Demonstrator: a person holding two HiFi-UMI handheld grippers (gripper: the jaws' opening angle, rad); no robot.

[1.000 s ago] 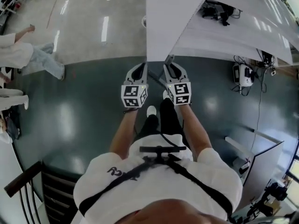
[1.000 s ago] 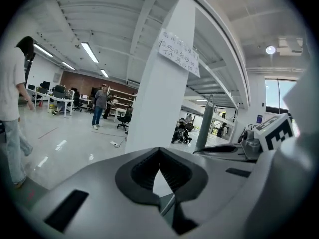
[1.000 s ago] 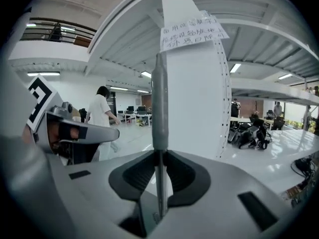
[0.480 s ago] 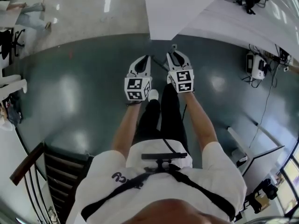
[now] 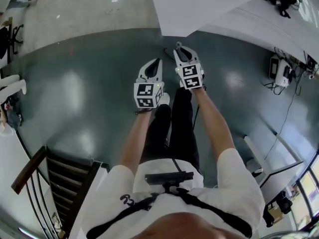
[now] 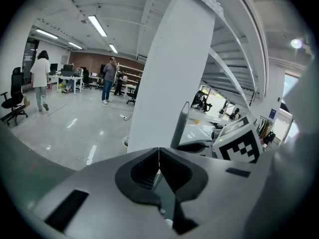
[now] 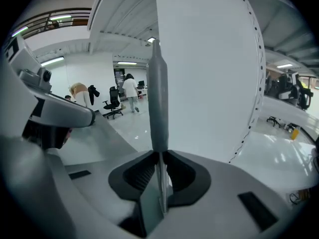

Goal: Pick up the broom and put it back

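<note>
Item: broom (image 7: 158, 98), only its grey handle shows
- Location: centre of the right gripper view, upright, running from the fingers to the upper middle of the frame against a white pillar (image 7: 209, 73); in the left gripper view the same handle (image 6: 180, 128) rises right of centre, just beyond that gripper's tips
- Right gripper (image 7: 160, 156): fingers grasping the thin lower shaft of the handle, thicker grey sleeve just above them; in the head view it (image 5: 178, 48) sits upper centre, pointing towards the pillar's foot
- Left gripper (image 6: 159, 156): fingers clenched, pads meeting, nothing between them; in the head view it (image 5: 158, 61) lies just left of the right one, slightly lower in the frame
- Surroundings: dark glossy floor (image 5: 75, 98); wearer's black trousers (image 5: 174, 128) and white shoe (image 5: 163, 99) below the grippers; stair railing (image 5: 30, 176) lower left; two people (image 6: 108, 78) standing far off, left of frame, by an office chair (image 6: 12, 101)
</note>
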